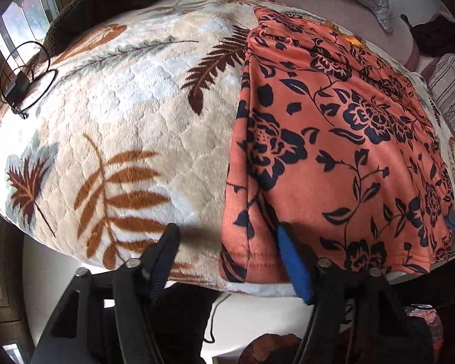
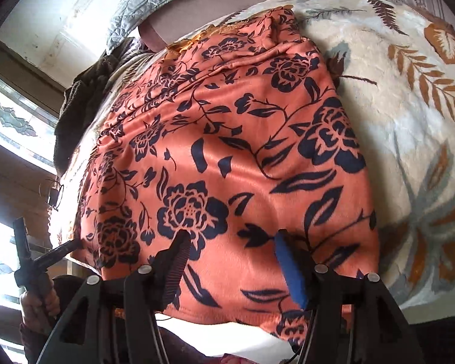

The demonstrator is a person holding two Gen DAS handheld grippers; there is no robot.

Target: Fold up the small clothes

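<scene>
Orange cloth: a garment in rust-orange with a dark navy flower print lies spread on a cream fleece blanket with a leaf pattern; its hem runs along the blanket's near edge.
Fold state: one long side looks already doubled over, judging by the thick rounded edge beside the bare blanket — the piece seems partly folded, not finished.
Left gripper: jaws partly apart, nothing between the pads; it hangs over the garment's near corner, one finger above the blanket, the blue-padded one above the cloth.
Right gripper: jaws partly apart and empty, poised over the near hem, further along the same edge.
Other view: from the right camera, a hand on the left tool's handle shows at the lower left.
Clutter: a small black device with looped cable sits far off at the blanket's edge.
Risk one: the plush blanket may get pinched along with the hem — then the lift drags everything.
Risk two: a grip on only the top layer would peel the existing fold open.
Risk three: uneven heights between the two hands would skew the next crease.
</scene>
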